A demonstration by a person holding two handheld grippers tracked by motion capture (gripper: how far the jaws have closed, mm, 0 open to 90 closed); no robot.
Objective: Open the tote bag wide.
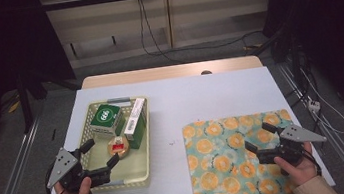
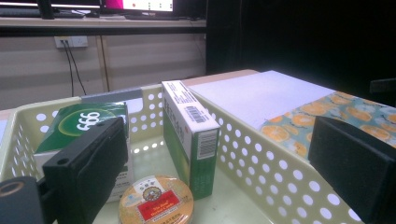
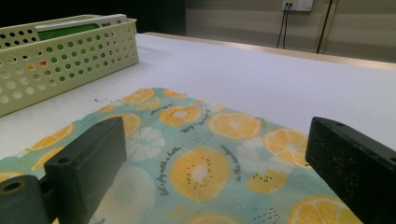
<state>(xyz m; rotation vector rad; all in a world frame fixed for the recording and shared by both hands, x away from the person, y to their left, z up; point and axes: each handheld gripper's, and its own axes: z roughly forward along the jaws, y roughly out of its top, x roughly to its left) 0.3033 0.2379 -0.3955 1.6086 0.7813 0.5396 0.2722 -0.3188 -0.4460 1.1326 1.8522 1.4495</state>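
Early stage, by the look of it. Left gripper [image 1: 101, 154] over the near end of the basket [image 1: 146, 173], jaws spread wide with nothing between them, aimed at the round tin [image 1: 118, 148] lying flat on the basket floor. Tin seen close in the left gripper view [image 2: 155, 204], just ahead of the jaws and a little below, red label up, untouched. Behind it, an upright green and white box [image 2: 191, 135] standing on end, and a flatter green box [image 2: 81, 122] leaning at the far left corner (both also in the basket, neither handled).

Right gripper [image 1: 260, 137] above the orange-print cloth [image 1: 220, 171] spread flat on the white table [image 1: 200, 98], jaws likewise wide apart and holding nothing. Cloth bare across the part seen between those jaws in the right gripper view [image 3: 201, 168]; nothing set down on it.

Judged from the layout: all three items in the basket, none on the cloth, so nothing moved across so far. Likely work in hand: lifting the tin out with the left gripper. Left to do, most probably: close on the tin, raise it clear of the basket wall, carry it to the cloth, then the two boxes. Tight spot beside the upright box, so some risk of knocking it over.
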